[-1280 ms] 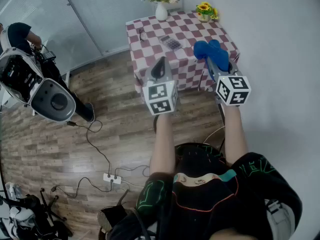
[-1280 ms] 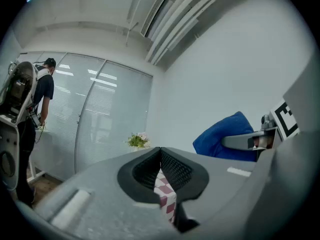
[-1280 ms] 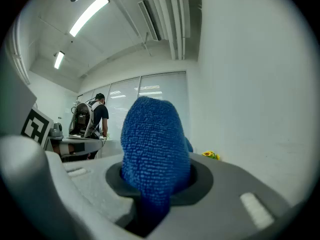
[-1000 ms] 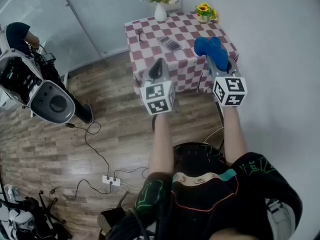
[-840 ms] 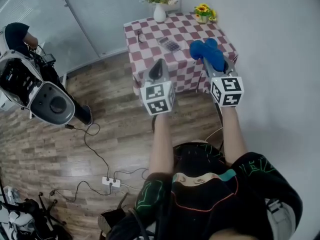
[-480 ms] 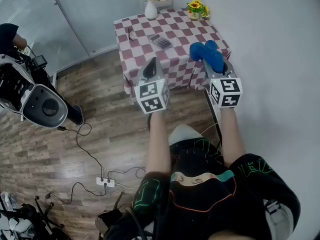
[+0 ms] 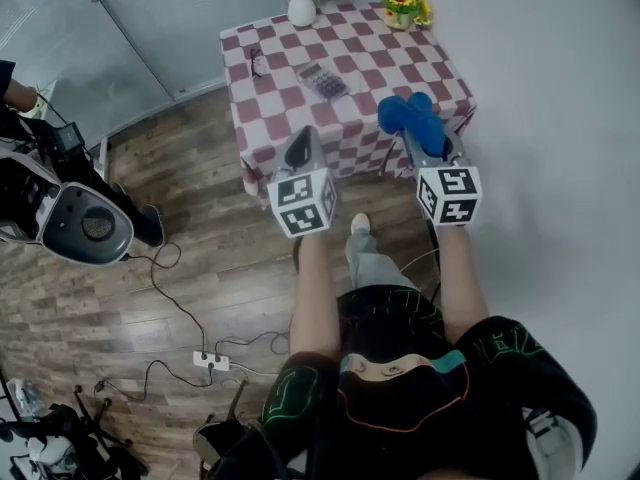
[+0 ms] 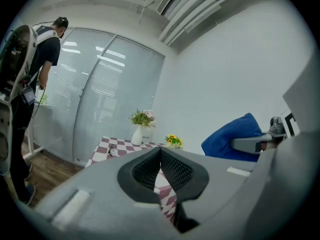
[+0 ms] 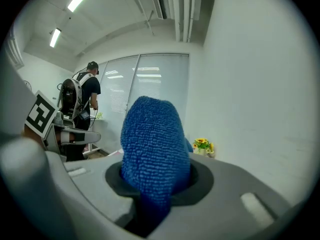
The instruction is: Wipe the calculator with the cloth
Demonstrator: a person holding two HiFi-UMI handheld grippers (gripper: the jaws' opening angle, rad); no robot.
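A grey calculator (image 7: pixel 324 80) lies on the red-and-white checked table (image 7: pixel 385 53), left of its middle. My right gripper (image 7: pixel 428 136) is shut on a blue cloth (image 7: pixel 407 115), which bulges out between the jaws (image 9: pixel 152 154) and hangs over the table's near right edge. My left gripper (image 7: pixel 301 150) is shut with nothing in it, its dark pads (image 8: pixel 172 170) pressed together, held in front of the table's near edge. Both grippers are short of the calculator.
A white vase of flowers (image 7: pixel 301 3) and a small sunflower pot (image 7: pixel 404 2) stand at the table's far edge, glasses (image 7: pixel 258 62) at its left. A white machine (image 7: pixel 60 213) and a person stand at the left; cables and a power strip (image 7: pixel 215 360) lie on the wooden floor.
The person has stepped toward the table, which now sits closer in the head view. Both grippers have kept their hold and posture; the cloth is still in the right one.
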